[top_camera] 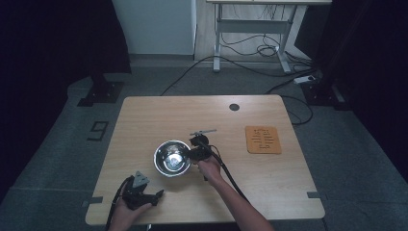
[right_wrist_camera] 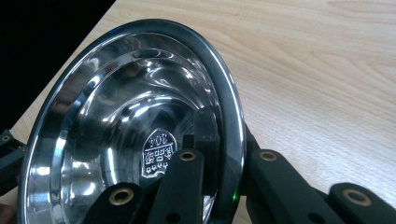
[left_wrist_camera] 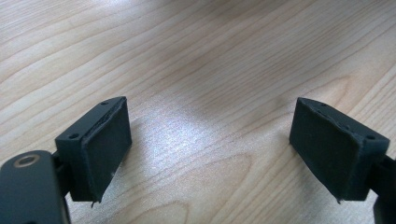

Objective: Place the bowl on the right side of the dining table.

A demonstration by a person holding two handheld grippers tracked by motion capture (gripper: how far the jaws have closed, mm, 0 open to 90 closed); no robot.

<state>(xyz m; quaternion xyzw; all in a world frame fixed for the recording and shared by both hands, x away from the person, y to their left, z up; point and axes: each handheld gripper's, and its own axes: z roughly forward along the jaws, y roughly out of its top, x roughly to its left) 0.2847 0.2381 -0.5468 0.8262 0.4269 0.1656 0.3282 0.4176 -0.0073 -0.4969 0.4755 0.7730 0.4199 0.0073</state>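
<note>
Bench (top_camera: 144,115) is pale wood. Steel bowl (top_camera: 172,158) sits near its middle, a little toward my edge. My right tongs (top_camera: 193,154) are clamped on the bowl's right rim: in the right gripper view one jaw lies inside the bowl (right_wrist_camera: 140,116) and the other outside, with the rim pinched between them. That view shows the bowl tilted, with a stamped mark on its polished bottom. My right hand (top_camera: 208,167) is just behind the tongs, cable trailing back along my forearm.

My left tongs (top_camera: 155,196) rest near the front left corner of the bench, well apart from the bowl, in my left hand (top_camera: 126,210). Left gripper view: jaws spread wide, bare wood between the pads (left_wrist_camera: 108,148), nothing held.

Cork-coloured mat (top_camera: 262,139) lies toward the right edge. Small dark round disc (top_camera: 234,107) near the far edge.
</note>
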